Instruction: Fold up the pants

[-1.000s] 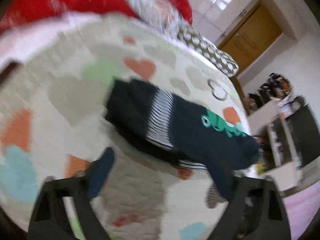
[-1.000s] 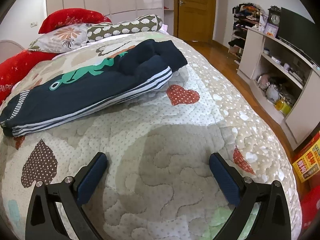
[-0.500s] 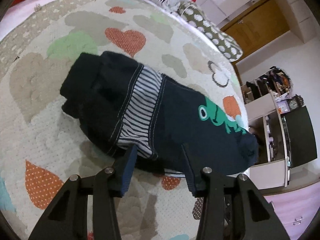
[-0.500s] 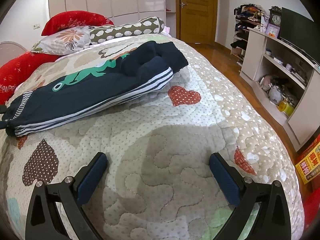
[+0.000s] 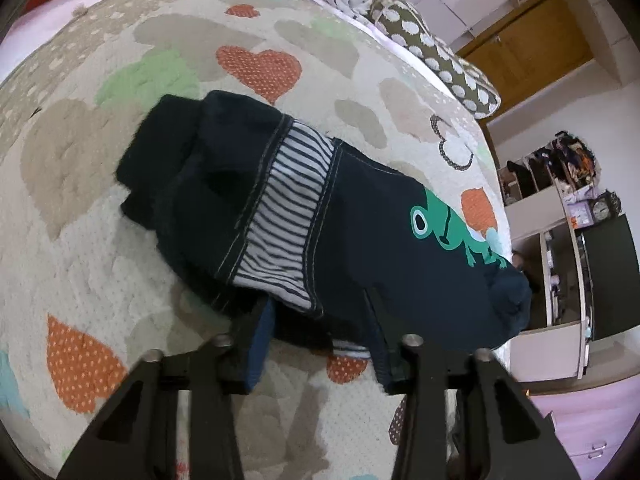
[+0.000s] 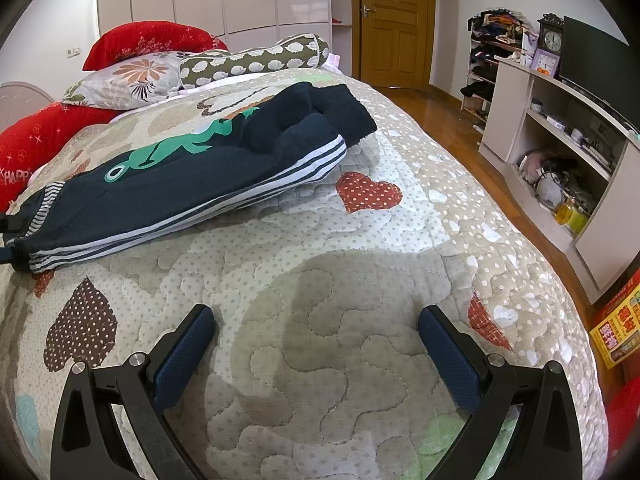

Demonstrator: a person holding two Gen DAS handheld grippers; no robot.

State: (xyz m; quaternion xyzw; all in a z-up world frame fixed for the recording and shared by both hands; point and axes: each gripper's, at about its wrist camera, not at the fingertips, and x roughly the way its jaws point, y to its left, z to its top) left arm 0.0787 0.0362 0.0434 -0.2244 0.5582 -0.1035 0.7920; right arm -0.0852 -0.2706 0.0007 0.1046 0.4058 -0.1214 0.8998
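Observation:
Dark navy pants (image 5: pixel 360 216), with a green frog print and a striped waistband, lie folded lengthwise on the heart-patterned quilt (image 5: pixel 92 248). My left gripper (image 5: pixel 320 328) is at the near edge of the waist end. Its jaws are closing, and the folded edge of the fabric fills the gap between both pads. In the right wrist view the pants (image 6: pixel 180 188) stretch across the bed from the left edge toward the middle. My right gripper (image 6: pixel 316 336) hovers open over bare quilt, well short of the leg ends, with nothing between its fingers.
Red and floral pillows (image 6: pixel 136 64) and a spotted bolster (image 6: pixel 256 60) lie at the head of the bed. The bed's right edge drops to a wooden floor (image 6: pixel 452 128), with a white shelf unit (image 6: pixel 560 136), a television and a door beyond.
My left gripper moved in onto the waist end of the pants and its jaws narrowed from wide apart to pinching the folded edge. The right gripper and the leg ends stayed put.

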